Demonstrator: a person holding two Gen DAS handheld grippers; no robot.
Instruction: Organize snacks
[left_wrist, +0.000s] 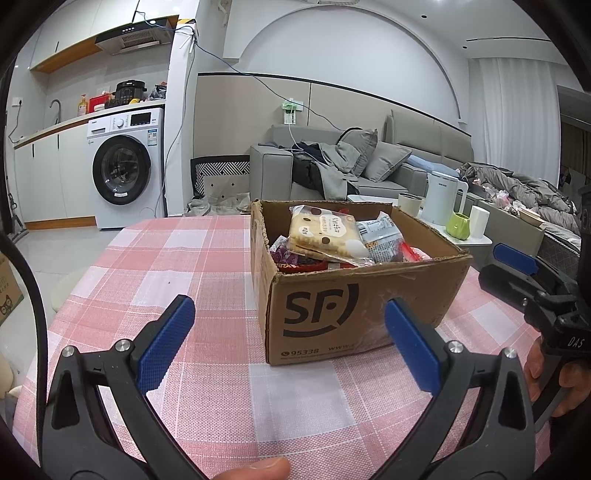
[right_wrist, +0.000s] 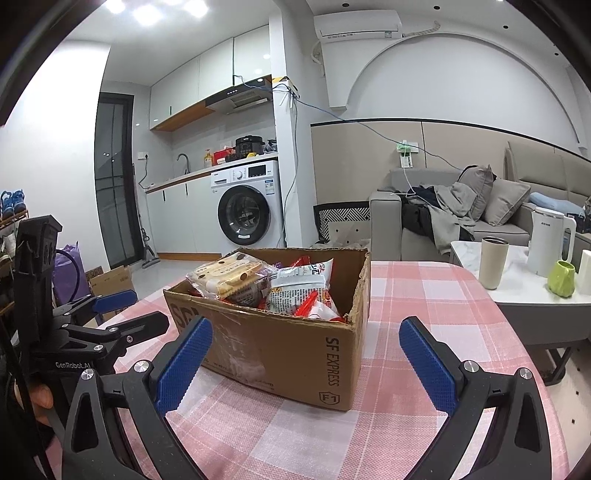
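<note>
While both tools hang just short of the box, nothing is being held. Nearest to me, the left hand-held gripper (left_wrist: 290, 332) has its blue pads spread wide over the pink checked tabletop (left_wrist: 207, 258), with only cloth between them. The right hand-held gripper (right_wrist: 304, 354) is spread just as wide and equally empty, its pads framing the near corner of the cardboard box (right_wrist: 295, 354) without touching it. A thumb shows at the bottom edge of the left view, and fingers wrap the right handle at that view's right edge.

Beyond the pads sits the box, open-topped with torn rims, and the snacks are all inside it. A biscuit packet (left_wrist: 321, 232) lies on top, tilted, beside a grey-and-white printed bag (right_wrist: 301, 284), with red wrappers (right_wrist: 306, 306) and a purple one (left_wrist: 282, 254) wedged underneath. No snack lies on the cloth, so I judge that either the sorting has not started or everything has been put away; I cannot tell which.

If a packet is to be lifted, the trouble will likely come from the heap itself. Those wrappers look slick and overlap, so a pinch on one may drag a neighbour over the ragged rim. The box looks light, and a push from either pad could slide it on the cloth.

Farther off stand a kettle (right_wrist: 550, 240), a tumbler (right_wrist: 493, 262) and a green mug (right_wrist: 561, 277) on a side table, then the sofa (left_wrist: 369, 173).
</note>
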